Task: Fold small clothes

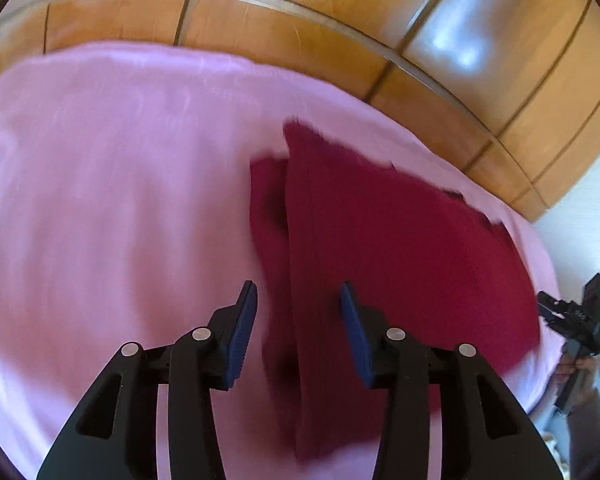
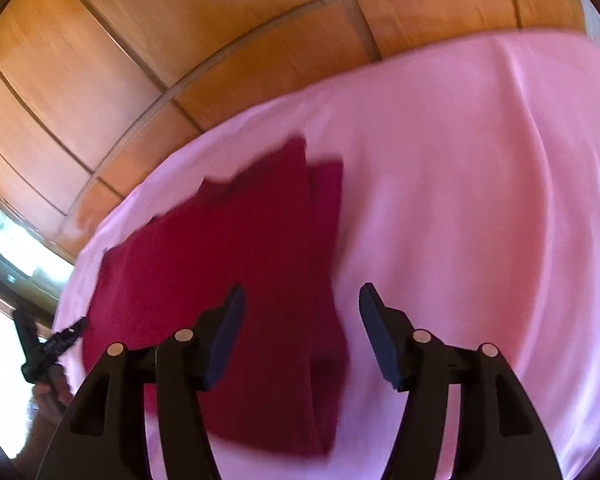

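A dark red garment (image 1: pixel 380 240) lies folded on the pink bed sheet (image 1: pixel 100 200), with a narrower layer sticking out along one long side. My left gripper (image 1: pixel 298 292) hovers open over the garment's near end, and its blue pads (image 1: pixel 244 320) press on nothing. In the right wrist view the same garment (image 2: pixel 240 260) lies left of centre. My right gripper (image 2: pixel 302 294) stands open above the garment's near right edge, holding nothing. Each gripper also shows at the edge of the other's view, held in a hand: the right gripper (image 1: pixel 550 310) and the left gripper (image 2: pixel 72 328). Both pictures are blurred.
Glossy wooden wardrobe panels (image 1: pixel 300 20) run behind the bed's far edge. Wide pink sheet (image 2: pixel 480 200) stretches to the side of the garment. A bright window (image 2: pixel 16 240) shows at the far left of the right wrist view.
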Demonstrator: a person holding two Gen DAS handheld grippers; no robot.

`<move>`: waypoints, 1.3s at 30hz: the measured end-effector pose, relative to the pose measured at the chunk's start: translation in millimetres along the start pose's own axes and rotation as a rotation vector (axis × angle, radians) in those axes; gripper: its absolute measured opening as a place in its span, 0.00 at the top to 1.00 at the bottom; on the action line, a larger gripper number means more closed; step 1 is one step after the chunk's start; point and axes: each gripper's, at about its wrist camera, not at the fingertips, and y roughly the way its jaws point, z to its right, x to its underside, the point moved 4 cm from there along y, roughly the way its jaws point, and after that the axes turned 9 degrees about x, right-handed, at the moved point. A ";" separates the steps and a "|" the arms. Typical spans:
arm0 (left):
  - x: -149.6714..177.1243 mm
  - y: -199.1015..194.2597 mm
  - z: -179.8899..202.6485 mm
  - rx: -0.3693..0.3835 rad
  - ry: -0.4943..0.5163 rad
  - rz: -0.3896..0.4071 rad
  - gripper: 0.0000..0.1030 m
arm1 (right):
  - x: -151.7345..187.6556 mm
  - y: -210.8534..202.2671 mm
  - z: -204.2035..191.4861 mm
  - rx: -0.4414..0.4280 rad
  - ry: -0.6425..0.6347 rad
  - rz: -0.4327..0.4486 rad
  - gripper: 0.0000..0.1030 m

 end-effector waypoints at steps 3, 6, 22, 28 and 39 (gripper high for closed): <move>30.0 -10.3 0.0 0.051 -0.047 -0.012 0.59 | 29.3 -5.0 1.6 -0.025 0.021 -0.026 0.49; 45.0 -11.3 0.4 0.076 -0.073 -0.012 0.59 | 39.6 3.7 -2.1 -0.027 0.021 -0.036 0.59; 78.8 -56.7 24.7 0.068 -0.045 -0.072 0.92 | 78.5 -55.7 -7.0 0.009 -0.131 -0.077 0.91; 82.6 -75.7 24.1 0.029 -0.056 -0.026 0.81 | 73.2 -56.3 -8.7 0.061 -0.121 -0.045 0.84; 42.9 -74.3 34.9 -0.194 0.036 0.054 0.46 | 35.4 -21.4 -96.2 0.098 -0.300 0.084 0.34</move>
